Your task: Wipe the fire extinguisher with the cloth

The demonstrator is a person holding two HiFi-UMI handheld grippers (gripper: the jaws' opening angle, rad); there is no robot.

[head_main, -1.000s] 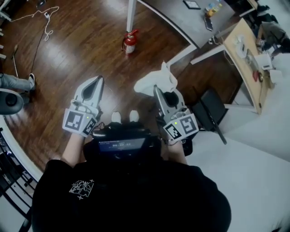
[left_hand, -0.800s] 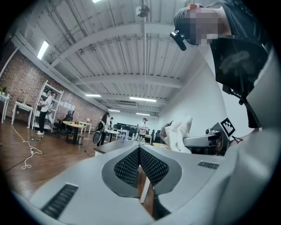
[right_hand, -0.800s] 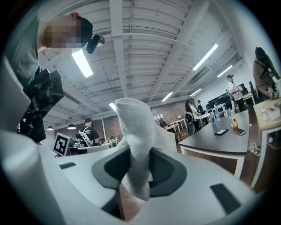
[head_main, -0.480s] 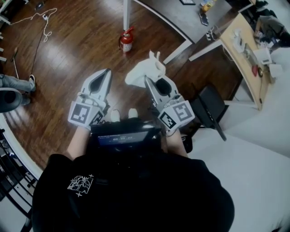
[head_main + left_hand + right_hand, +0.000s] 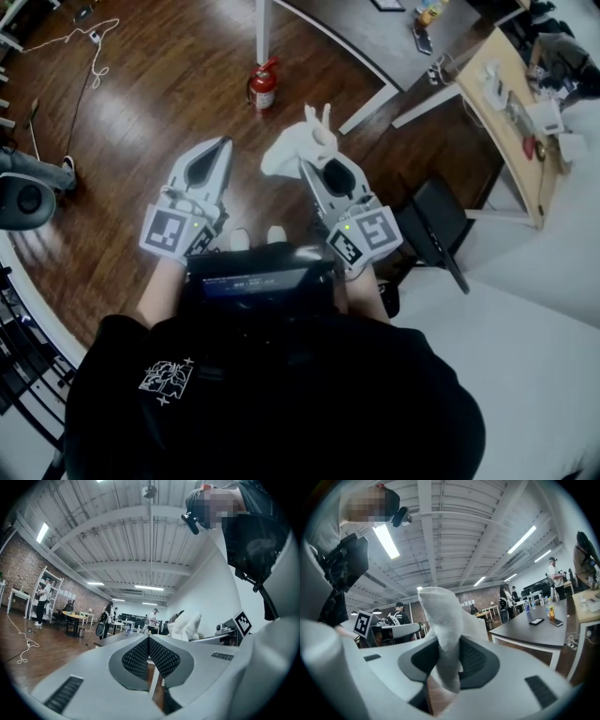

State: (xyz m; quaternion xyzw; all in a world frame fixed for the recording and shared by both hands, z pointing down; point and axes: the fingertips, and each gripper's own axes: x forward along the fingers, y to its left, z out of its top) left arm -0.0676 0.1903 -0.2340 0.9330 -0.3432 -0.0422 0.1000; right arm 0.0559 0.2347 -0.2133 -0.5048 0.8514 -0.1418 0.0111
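Floor [image 5: 141, 122] — extinguisher [image 5: 262, 88] beside table leg [image 5: 260, 28]

Fluffy white cloth [image 5: 298, 150]; glossy dark wood floor [image 5: 141, 103].

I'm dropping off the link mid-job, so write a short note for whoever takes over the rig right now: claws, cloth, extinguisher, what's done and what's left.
Claws: left claw shut and empty; right claw shut on the white cloth, which bunches up past its tips.
Things: the fire extinguisher stands upright on the wood floor beside a white table leg, ahead of both claws and apart from the cloth.
Done: cloth is in grip.
Left: bring the cloth to the extinguisher and wipe it; no contact yet.
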